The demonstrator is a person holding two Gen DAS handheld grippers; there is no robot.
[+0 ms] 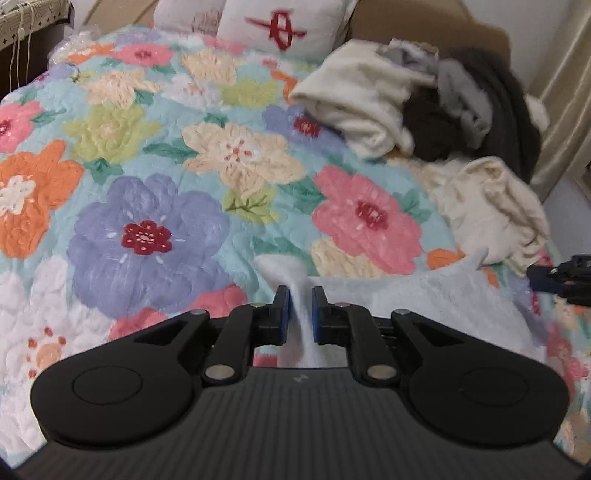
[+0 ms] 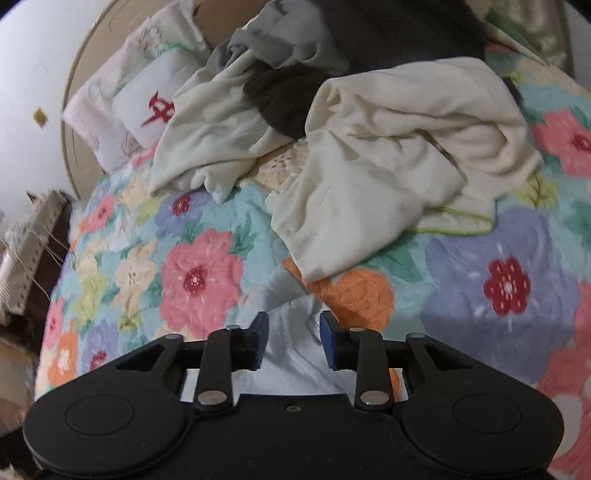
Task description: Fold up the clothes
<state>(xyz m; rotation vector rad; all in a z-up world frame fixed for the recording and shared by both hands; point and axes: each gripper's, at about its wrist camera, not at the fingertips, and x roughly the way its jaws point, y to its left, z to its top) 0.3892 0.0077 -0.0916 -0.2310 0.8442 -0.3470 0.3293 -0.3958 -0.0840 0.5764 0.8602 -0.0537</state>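
Left wrist: left gripper (image 1: 300, 310) pinches pale blue garment (image 1: 424, 295); right gripper (image 2: 293, 339) spread over it. Likely mid-fold; right needs grip.

Two handheld grippers work over one flowered quilt (image 1: 155, 155). The left gripper (image 1: 300, 310) has one pale blue garment (image 1: 424, 306) pinched between its two blue pads; the right gripper (image 2: 293, 339), fingers parted, has a corner of the same cloth lying between them. Ahead of the right fingers lie two cream garments, one near (image 2: 388, 155) and one farther to the left (image 2: 207, 122), with one grey piece (image 2: 280, 48) and at least two dark pieces (image 2: 284, 99) heaped beyond; the pile hides any more. Two white pillows sit far ahead of the left fingers, one with a red mark (image 1: 280, 26) and one faintly patterned (image 1: 188, 16).
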